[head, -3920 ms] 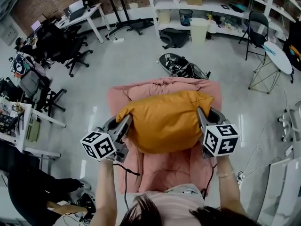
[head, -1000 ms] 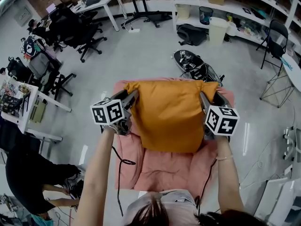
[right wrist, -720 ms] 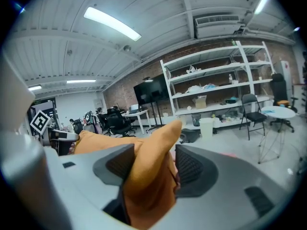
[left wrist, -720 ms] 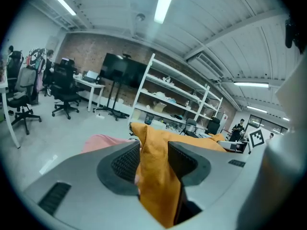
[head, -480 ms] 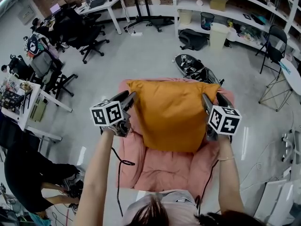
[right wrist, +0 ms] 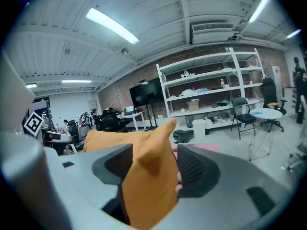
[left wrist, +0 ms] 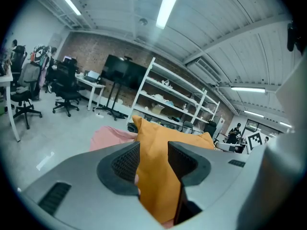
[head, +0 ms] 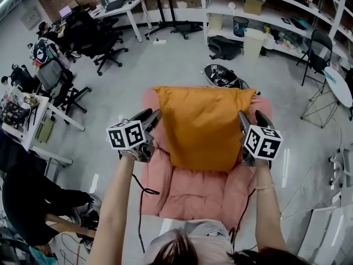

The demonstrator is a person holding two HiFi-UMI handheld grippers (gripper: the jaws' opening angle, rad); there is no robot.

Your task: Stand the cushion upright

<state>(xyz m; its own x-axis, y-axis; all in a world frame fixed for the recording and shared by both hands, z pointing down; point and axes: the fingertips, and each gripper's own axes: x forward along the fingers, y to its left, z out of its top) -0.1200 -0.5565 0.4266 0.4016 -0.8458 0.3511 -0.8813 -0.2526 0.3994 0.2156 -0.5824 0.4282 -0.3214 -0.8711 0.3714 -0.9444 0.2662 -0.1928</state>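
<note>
Two grippers on one orange cushion (head: 204, 128), standing up in a pink armchair (head: 187, 195).
Head view: the cushion sits dead centre, upright on the seat, its top edge up at 12 o'clock along the chair's back. The left gripper (head: 151, 114) is at the cushion's 9 o'clock, jaws fairly narrow and pinching the cushion's side edge, orange fabric filling the gap between the pads. The right gripper (head: 251, 116) is at 3 o'clock; its jaws have just been opening and stand wide, with the cushion's corner poking up between them. White shelving (head: 265, 10) runs across 12 to 1 o'clock of the room, office chairs (head: 88, 35) at 10.
</note>
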